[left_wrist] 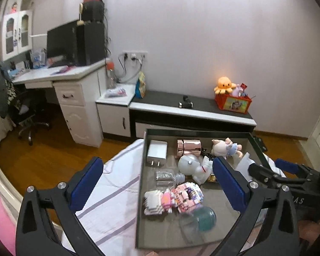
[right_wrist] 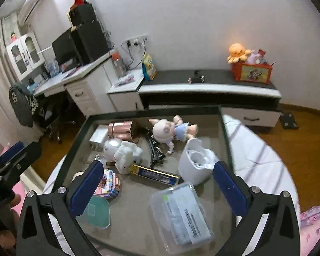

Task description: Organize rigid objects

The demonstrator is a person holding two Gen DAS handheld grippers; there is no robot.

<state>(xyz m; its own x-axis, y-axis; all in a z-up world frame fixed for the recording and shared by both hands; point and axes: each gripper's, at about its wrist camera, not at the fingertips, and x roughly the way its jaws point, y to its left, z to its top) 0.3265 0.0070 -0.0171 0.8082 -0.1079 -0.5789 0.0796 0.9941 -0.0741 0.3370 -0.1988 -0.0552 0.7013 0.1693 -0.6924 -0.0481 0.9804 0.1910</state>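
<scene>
A dark shallow tray (left_wrist: 198, 132) (right_wrist: 155, 109) on the bed holds several small objects: a white astronaut figure (left_wrist: 192, 166) (right_wrist: 121, 152), a pig doll (left_wrist: 225, 148) (right_wrist: 170, 130), a rose-gold can (left_wrist: 188, 148) (right_wrist: 120, 130), a white charger (left_wrist: 156, 152), a pink brick figure (left_wrist: 181, 196) (right_wrist: 109, 184), a teal capsule (left_wrist: 203, 215) (right_wrist: 96, 212), a clear box (right_wrist: 179, 213), a white cup (right_wrist: 195, 163) and a gold-edged bar (right_wrist: 155, 173). My left gripper (left_wrist: 157, 183) is open over the tray's left edge. My right gripper (right_wrist: 157, 185) is open above the tray, empty.
The tray rests on a striped white bedsheet (left_wrist: 117, 192). A low black-topped cabinet (left_wrist: 192, 108) with a red toy box (left_wrist: 233, 102) stands by the wall. A white desk (left_wrist: 59, 76) with monitor and chair is at left. Wooden floor (left_wrist: 53, 149) lies between.
</scene>
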